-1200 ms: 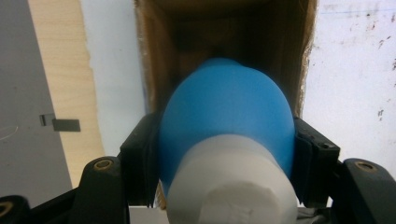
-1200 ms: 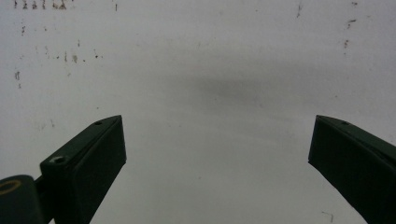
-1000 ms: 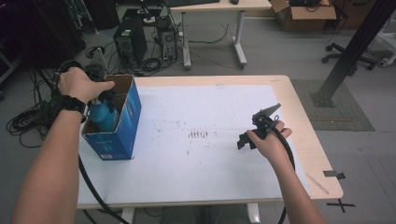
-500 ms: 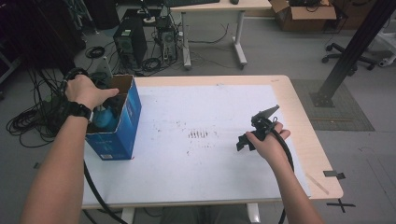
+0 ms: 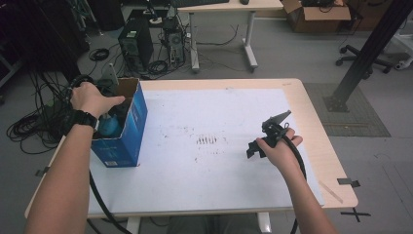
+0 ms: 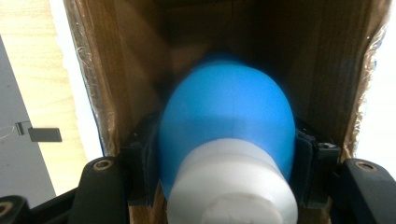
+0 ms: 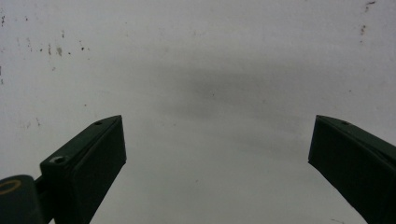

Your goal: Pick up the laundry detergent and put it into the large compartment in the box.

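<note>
Smooth round blue bottle (image 6: 226, 116) with white cap, inside the blue cardboard box (image 5: 127, 127)
Left gripper (image 6: 224, 154) squeezes it; right gripper (image 7: 217, 154) gapes above the white table (image 5: 204, 112).

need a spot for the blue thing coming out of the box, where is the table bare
The white mat lies bare between the blue box and the right gripper, and along its far edge. It is crowded inside the box, where the left gripper clamps the blue bulb.
</note>
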`<state>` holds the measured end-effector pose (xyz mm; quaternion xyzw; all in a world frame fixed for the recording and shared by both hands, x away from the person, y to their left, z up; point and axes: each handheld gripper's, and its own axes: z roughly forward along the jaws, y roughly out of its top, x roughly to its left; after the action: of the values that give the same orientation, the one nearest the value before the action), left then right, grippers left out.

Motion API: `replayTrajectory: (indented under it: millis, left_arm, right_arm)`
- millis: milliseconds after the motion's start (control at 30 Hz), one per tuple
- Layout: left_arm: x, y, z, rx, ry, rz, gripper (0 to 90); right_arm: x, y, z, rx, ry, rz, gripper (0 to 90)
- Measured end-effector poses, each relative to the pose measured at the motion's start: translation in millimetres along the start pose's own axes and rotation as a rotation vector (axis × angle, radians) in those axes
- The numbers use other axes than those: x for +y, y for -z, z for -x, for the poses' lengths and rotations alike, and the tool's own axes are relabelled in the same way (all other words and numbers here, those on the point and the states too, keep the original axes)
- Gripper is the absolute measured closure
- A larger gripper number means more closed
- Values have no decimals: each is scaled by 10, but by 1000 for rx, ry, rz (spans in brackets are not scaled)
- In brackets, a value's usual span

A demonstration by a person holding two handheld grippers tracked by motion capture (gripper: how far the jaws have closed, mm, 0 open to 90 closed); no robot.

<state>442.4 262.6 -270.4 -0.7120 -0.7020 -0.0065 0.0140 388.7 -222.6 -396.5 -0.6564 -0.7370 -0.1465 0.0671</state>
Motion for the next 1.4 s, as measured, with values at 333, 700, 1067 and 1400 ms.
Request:
replayTrajectory:
  millis: [333, 700, 1067, 1400]
  left_arm:
    - [0, -8, -1, -5, -8, -1, 371]
    - [7, -2, 13, -17, -20, 4, 369]
    - [-11, 128, 41, -3, -35, 6, 323]
    - [-66, 399, 54, 5, -42, 41, 283]
  right_arm:
    - [-2, 6, -8, 1, 1, -1, 41]
    - [-11, 19, 1, 1, -2, -1, 41]
    - [-17, 18, 14, 6, -1, 2, 41]
    - [-35, 45, 12, 12, -2, 2, 41]
